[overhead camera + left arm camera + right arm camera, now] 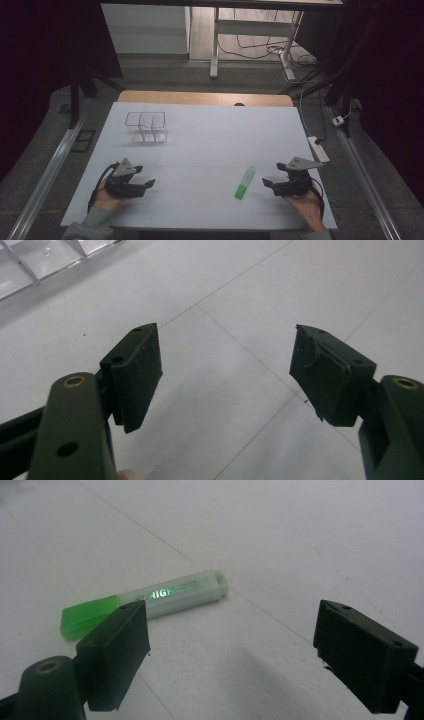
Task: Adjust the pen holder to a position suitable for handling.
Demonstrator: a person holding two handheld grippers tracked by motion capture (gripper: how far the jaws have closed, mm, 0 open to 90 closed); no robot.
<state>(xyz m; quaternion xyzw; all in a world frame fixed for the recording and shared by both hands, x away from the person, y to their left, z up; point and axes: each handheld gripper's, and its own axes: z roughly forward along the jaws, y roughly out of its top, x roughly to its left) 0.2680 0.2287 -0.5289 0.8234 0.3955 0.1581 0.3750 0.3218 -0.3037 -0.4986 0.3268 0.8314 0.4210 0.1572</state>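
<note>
While both hands rest at the near edge of the white table (200, 150), left gripper (144, 184) and right gripper (270, 182) jaws wide and empty, a green-capped highlighter (245, 183) lies flat just beside the right gripper, a clear divided organizer (146, 127) standing far left.

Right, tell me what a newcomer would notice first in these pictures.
The green highlighter stands out most, lying flat on the white table just ahead of the right tongs, which are open. The clear plastic organizer sits toward the far left. The left tongs rest open near the front left, holding nothing.
</note>
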